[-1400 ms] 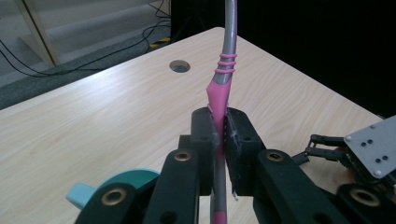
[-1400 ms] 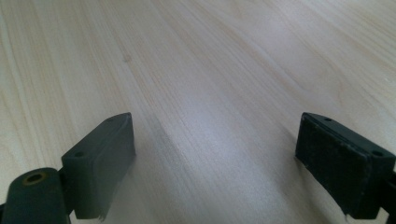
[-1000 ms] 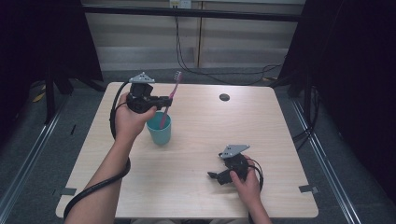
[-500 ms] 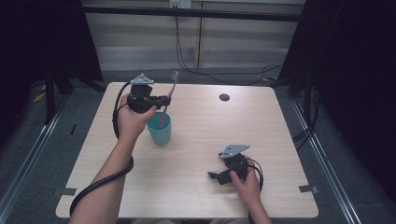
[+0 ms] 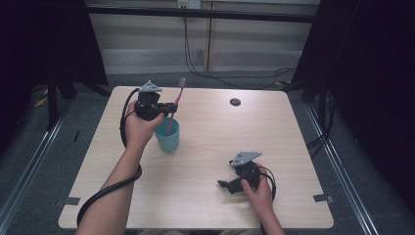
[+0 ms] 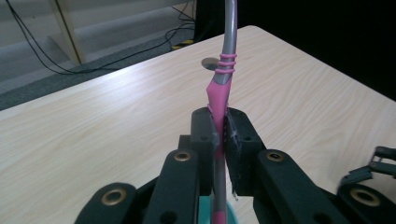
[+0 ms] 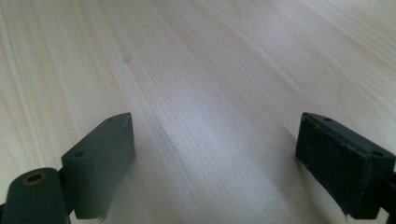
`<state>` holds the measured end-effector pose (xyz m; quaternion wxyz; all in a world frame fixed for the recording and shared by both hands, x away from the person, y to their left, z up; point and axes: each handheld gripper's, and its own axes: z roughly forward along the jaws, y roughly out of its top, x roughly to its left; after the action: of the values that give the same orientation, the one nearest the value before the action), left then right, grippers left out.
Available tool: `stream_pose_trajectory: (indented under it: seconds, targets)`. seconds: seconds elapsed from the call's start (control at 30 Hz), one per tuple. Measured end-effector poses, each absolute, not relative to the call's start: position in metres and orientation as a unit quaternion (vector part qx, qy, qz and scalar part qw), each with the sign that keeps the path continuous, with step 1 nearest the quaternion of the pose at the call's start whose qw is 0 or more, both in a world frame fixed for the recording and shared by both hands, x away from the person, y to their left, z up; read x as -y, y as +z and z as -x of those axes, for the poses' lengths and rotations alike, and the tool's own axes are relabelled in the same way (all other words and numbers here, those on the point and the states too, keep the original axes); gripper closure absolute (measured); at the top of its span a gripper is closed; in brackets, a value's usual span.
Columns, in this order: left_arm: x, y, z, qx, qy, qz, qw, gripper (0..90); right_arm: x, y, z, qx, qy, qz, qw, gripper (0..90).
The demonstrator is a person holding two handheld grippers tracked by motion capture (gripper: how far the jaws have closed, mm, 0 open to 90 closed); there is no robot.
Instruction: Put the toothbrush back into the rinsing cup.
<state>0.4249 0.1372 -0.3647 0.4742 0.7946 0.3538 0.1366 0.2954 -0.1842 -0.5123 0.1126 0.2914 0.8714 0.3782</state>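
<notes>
A pink and grey toothbrush (image 5: 179, 93) stands nearly upright, bristles at the top, its lower end inside a teal cup (image 5: 167, 141) on the left half of the wooden table. My left gripper (image 5: 172, 105) is shut on the toothbrush handle just above the cup's rim. In the left gripper view the two pads pinch the pink handle (image 6: 219, 95) between them, with the cup's rim (image 6: 204, 215) just below. My right gripper (image 5: 224, 185) rests low on the table at the front right, and its jaws (image 7: 215, 154) stand wide open over bare wood.
A small dark round hole (image 5: 235, 102) lies in the table (image 5: 205, 205) at the back, right of centre. Cables run across the floor behind the table. Dark curtains stand at both sides. The right gripper's tips (image 6: 373, 163) show at the lower right of the left gripper view.
My left gripper has sunk slightly with the toothbrush, whose lower end now sits a little deeper in the cup. The right gripper has kept still.
</notes>
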Motion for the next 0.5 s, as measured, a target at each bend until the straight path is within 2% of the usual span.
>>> stream_pose_trajectory:
  seconds: [0.5]
  targets:
    - [-0.138, -0.384, -0.428, -0.368, 0.142, -0.790, 0.470, 82.8, 0.184, -0.512, -0.295, -0.871, 0.378, -0.292, 0.111, 11.3]
